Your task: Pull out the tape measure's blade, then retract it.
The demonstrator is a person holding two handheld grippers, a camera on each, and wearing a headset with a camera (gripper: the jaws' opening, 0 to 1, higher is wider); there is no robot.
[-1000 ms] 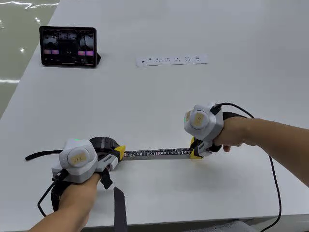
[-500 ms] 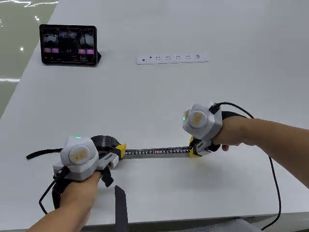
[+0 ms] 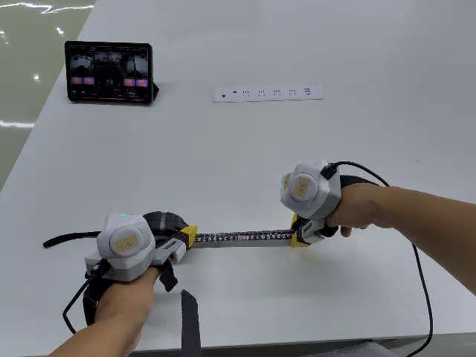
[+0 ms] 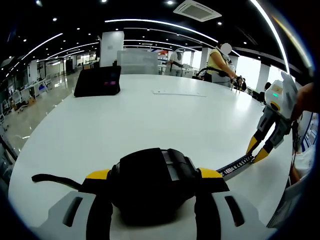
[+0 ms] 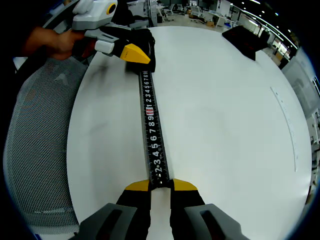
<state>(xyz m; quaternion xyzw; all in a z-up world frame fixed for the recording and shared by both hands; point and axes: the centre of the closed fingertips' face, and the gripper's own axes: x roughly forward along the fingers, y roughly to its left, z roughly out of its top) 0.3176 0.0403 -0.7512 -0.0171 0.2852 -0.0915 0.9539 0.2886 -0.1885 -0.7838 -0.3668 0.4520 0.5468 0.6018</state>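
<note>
The left claw [image 3: 184, 236] is gripping the black tape measure [image 4: 152, 180] by its case, its yellow-tipped jaws spread just to the case's width and pressing on both sides. The case is sitting on the white table [image 3: 223, 163] near the front edge. The right claw [image 5: 160, 186] is pinching the free end of the blade [image 5: 151, 125], jaws nearly pressed together. The blade is stretching straight between the two claws, numbers facing up. A tablet [image 3: 108, 71] and a power strip [image 3: 268, 94] are lying well apart at the far side.
</note>
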